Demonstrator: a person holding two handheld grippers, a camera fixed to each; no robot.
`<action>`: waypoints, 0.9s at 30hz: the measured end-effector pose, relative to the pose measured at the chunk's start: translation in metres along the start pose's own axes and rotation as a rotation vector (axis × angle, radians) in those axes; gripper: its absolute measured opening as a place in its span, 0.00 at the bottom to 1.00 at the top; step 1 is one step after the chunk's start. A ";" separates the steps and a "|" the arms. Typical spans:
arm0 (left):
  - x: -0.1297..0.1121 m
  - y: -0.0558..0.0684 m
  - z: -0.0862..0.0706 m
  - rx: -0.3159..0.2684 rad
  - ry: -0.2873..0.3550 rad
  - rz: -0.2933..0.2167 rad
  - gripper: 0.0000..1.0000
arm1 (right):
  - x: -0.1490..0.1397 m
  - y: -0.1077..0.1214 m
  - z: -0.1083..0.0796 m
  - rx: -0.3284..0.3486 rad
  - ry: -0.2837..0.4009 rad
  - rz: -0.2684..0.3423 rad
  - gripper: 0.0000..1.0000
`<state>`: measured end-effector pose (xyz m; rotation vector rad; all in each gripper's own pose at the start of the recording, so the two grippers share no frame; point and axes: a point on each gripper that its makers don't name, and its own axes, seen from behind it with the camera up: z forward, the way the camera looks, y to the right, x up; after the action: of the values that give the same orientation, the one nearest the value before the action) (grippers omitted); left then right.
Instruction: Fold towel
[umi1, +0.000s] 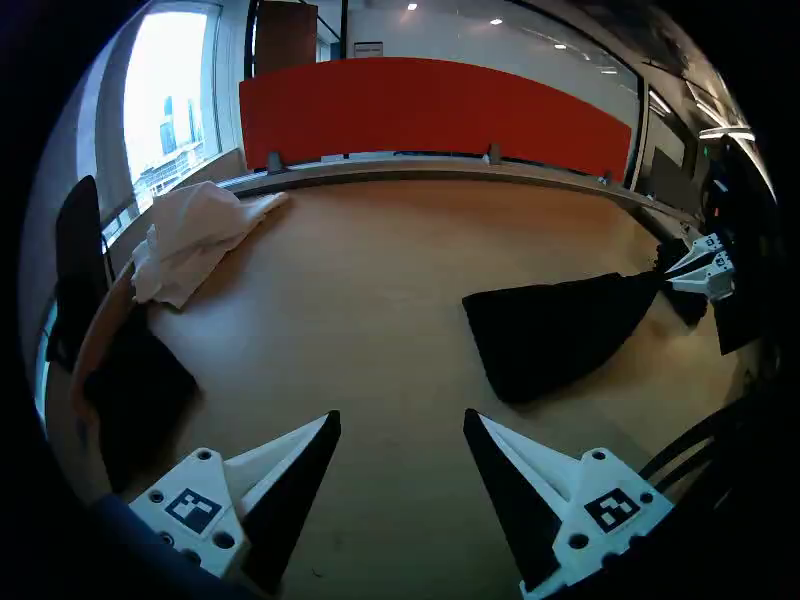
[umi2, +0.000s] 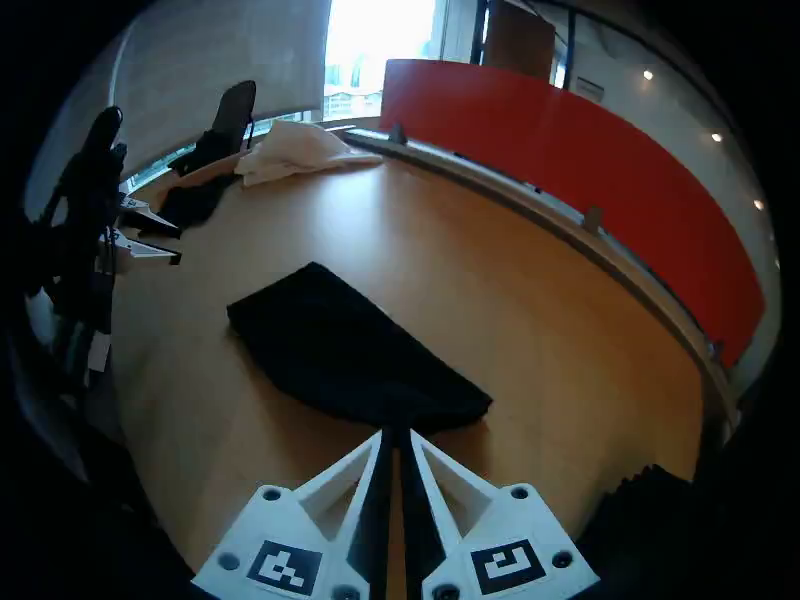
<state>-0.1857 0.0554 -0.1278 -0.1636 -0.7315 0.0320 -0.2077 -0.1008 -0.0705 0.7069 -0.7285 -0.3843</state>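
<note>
Right now R gripper (umi2: 397, 445) is pinching a corner of the black towel (umi2: 340, 350), which is lying flat mid-table (umi2: 540, 300). L gripper (umi1: 400, 450) is hovering w/ fingers spread, holding nothing. Risk: w/ one corner gripped, pulling is prob. going to drag or bunch the fabric.

Table, screen and stray cloths sitting in an office.
A wooden table (umi1: 380, 270) is stretching away to a red screen (umi1: 430, 110) standing along its far edge. A crumpled white cloth (umi1: 195, 240) is lying at the far left corner, near a bright window (umi1: 165, 100). A black chair (umi1: 78, 260) is standing just off that side, a dark cloth (umi1: 140, 390) is lying beside it, and ceiling lights (umi1: 412, 7) are glowing beyond the screen.
</note>
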 end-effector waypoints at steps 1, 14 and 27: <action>0.000 0.000 -0.001 0.000 0.000 0.000 0.91 | 0.002 0.001 -0.002 -0.002 0.004 -0.004 0.05; -0.002 0.001 -0.007 -0.004 -0.006 0.001 0.91 | 0.016 0.005 -0.015 -0.006 0.017 -0.036 0.05; -0.001 -0.001 -0.021 0.010 0.011 -0.027 0.91 | 0.044 -0.013 0.002 0.055 0.027 -0.108 0.05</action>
<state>-0.1719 0.0511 -0.1437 -0.1442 -0.7228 0.0093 -0.1797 -0.1344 -0.0582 0.8037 -0.6795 -0.4539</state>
